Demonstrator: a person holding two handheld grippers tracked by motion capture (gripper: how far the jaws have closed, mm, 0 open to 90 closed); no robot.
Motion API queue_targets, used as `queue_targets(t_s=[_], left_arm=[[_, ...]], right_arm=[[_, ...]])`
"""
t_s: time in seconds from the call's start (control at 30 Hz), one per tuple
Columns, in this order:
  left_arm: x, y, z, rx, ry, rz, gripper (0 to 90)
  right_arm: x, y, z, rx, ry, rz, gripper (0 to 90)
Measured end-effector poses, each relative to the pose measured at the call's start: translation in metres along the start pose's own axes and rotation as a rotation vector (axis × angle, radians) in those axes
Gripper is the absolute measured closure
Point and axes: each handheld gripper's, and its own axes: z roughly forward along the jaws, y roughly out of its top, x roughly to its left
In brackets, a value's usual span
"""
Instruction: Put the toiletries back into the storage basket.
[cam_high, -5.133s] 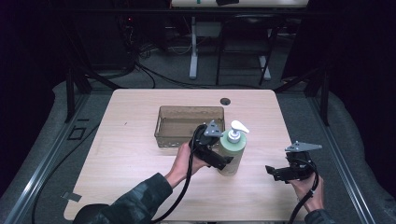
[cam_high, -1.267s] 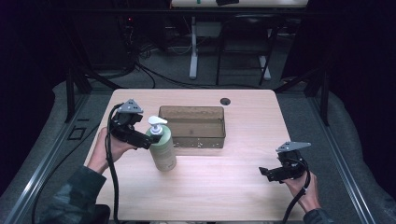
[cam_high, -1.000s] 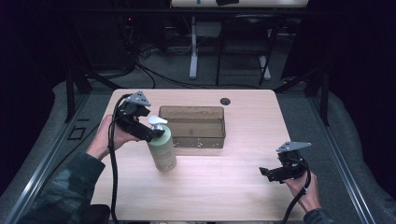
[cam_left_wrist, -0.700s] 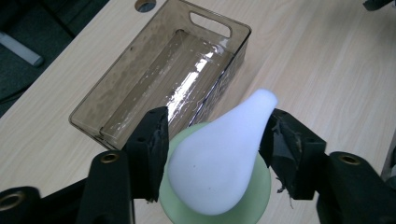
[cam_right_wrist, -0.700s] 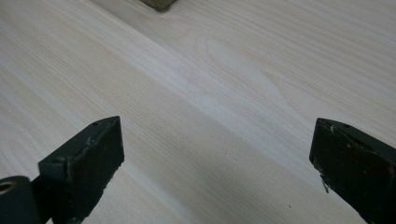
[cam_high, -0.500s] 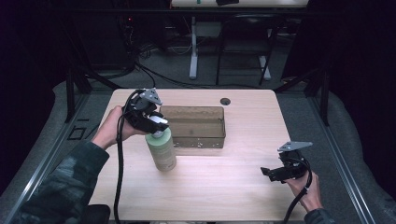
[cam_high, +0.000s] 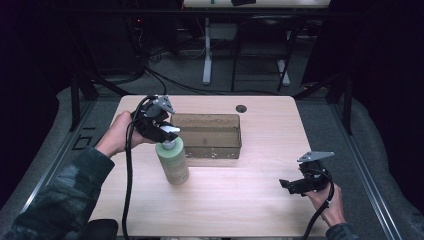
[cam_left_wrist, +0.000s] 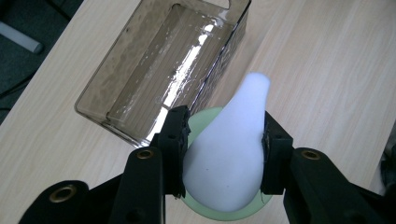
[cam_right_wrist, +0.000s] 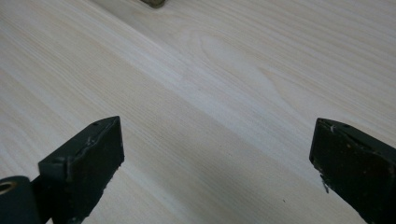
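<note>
On the left side of the desk (cam_high: 225, 200), the left gripper (cam_high: 159, 125) comes down from above on a green soap bottle (cam_high: 172, 162). Its fingers (cam_left_wrist: 175, 144) pinch the bottle's white pump top (cam_left_wrist: 229, 154) from both sides. The bottle stands upright on the desk, just beside the clear brown bin (cam_high: 210, 135). Far to the right, the right gripper (cam_high: 300, 184) sits low over bare wood, its fingers (cam_right_wrist: 88, 163) spread wide apart, holding nothing.

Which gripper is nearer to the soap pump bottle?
Left. The left gripper is shut on the white pump head of the soap pump bottle; the right gripper hovers open, far off near the table's right edge.
</note>
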Motion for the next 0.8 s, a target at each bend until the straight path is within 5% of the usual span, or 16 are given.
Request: queue_targets(t_s=[0.13, 0.33, 0.8], left_arm=[[-0.0004, 0.0016, -0.0002, 0.021, 0.016, -0.046, 61.7], [0.0017, 0.0030, -0.0019, 0.010, -0.002, -0.060, 56.3], [0.0059, 0.0020, 0.0014, 0.042, -0.042, -0.034, 62.0]], right_arm=[[0.0002, 0.0000, 0.0005, 0.003, 0.003, 0.002, 2.6], [0.0005, 0.0003, 0.0011, 0.005, 0.004, -0.004, 2.5], [0.0010, 0.0003, 0.0014, 0.014, 0.003, -0.002, 2.5]])
